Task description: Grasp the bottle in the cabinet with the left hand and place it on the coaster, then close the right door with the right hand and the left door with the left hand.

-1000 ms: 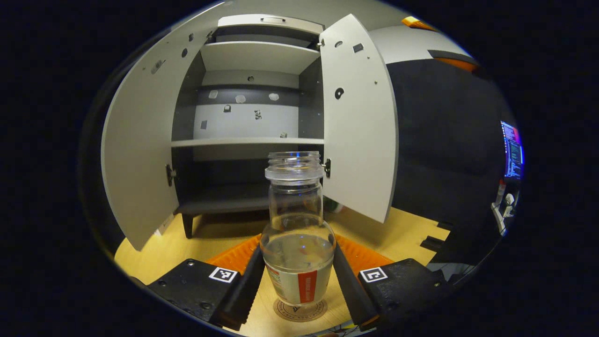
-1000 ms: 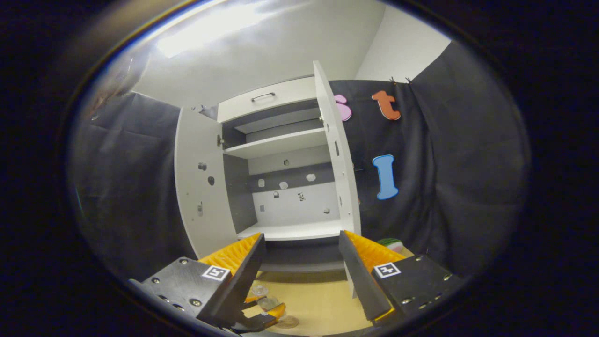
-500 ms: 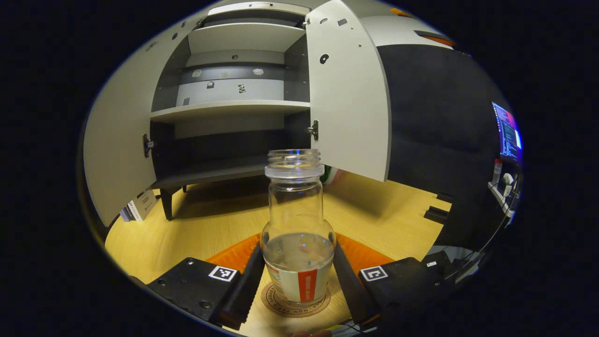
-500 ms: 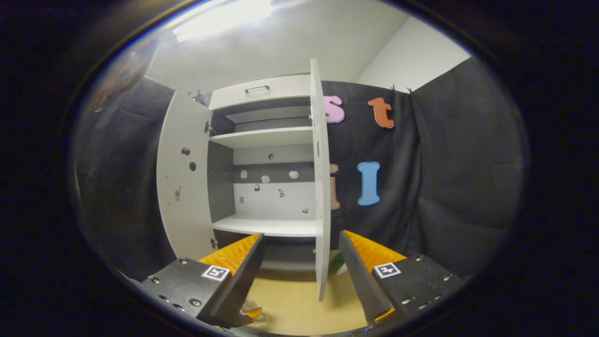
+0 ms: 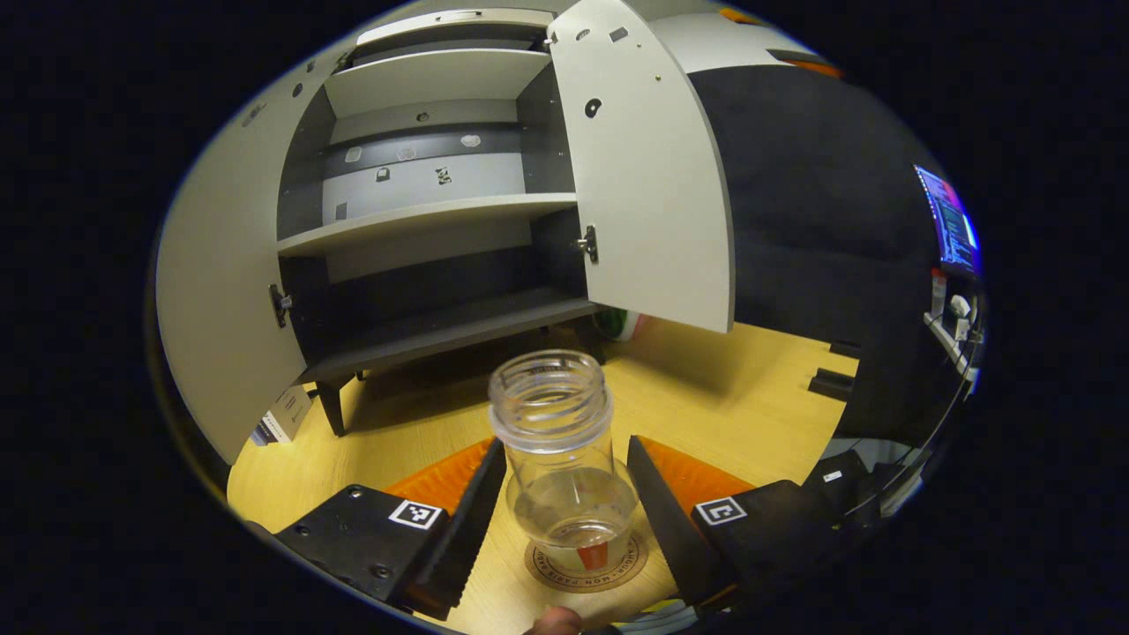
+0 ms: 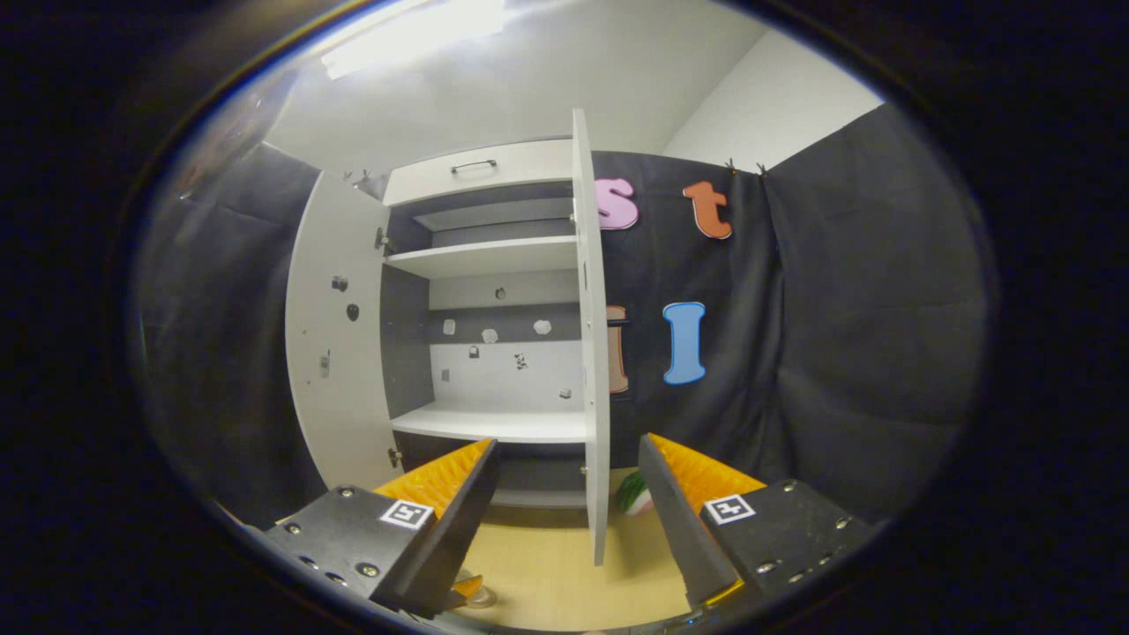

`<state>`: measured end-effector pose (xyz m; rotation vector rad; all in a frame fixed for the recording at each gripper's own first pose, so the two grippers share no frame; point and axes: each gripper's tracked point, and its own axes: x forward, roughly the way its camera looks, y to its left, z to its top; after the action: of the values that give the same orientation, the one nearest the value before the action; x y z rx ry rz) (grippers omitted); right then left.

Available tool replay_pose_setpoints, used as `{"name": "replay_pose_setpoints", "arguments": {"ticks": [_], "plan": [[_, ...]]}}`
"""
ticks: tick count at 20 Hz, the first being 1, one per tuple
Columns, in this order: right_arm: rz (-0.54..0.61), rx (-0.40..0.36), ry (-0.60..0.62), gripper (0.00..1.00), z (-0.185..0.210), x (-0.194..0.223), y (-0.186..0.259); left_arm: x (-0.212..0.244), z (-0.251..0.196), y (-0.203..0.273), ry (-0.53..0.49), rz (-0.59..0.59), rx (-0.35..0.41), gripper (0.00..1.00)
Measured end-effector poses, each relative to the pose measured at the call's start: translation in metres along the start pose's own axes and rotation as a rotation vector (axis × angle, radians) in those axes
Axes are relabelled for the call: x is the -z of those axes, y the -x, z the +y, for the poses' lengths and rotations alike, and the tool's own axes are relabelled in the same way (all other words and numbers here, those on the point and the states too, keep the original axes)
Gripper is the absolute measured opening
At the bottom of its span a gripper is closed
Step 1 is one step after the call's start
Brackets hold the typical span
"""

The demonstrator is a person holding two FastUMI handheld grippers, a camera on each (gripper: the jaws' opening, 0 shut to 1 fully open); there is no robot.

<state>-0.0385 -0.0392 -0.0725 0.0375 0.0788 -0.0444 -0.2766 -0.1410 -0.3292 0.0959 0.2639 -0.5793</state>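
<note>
Left gripper view: the left gripper (image 5: 564, 516) is spread apart, its fingers clear of the clear bottle (image 5: 564, 467) standing upright between them on the round coaster (image 5: 628, 564). Beyond stands the cabinet (image 5: 423, 220), both doors open. Right gripper view: the right gripper (image 6: 569, 516) is spread and empty, with the right door (image 6: 591, 353) edge-on ahead.

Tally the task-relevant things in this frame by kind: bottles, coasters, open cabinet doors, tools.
Bottles: 1, the bottle standing on the coaster
Coasters: 1, the coaster
Open cabinet doors: 2, the left door and the right door
Tools: 2, the left tool and the right tool
Total: 6
</note>
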Motion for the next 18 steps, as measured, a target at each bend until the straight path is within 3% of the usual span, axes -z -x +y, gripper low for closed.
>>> {"name": "replay_pose_setpoints", "arguments": {"ticks": [6, 8, 11, 18], "plan": [[0.006, 0.044, -0.034, 0.96, -0.017, 0.01, -0.001, -0.084, -0.001, 0.039, 0.064, -0.091, 0.065, 0.89], [-0.016, 0.074, -0.028, 0.96, -0.034, 0.006, 0.003, -0.116, 0.015, 0.051, 0.063, -0.122, 0.03, 0.89], [-0.045, 0.101, -0.007, 0.96, -0.056, -0.001, -0.016, -0.167, 0.044, 0.074, 0.07, -0.182, -0.026, 0.98], [0.023, 0.294, -0.062, 0.96, -0.15, -0.005, -0.098, -0.269, 0.111, 0.135, 0.093, -0.307, -0.172, 0.97]]}}
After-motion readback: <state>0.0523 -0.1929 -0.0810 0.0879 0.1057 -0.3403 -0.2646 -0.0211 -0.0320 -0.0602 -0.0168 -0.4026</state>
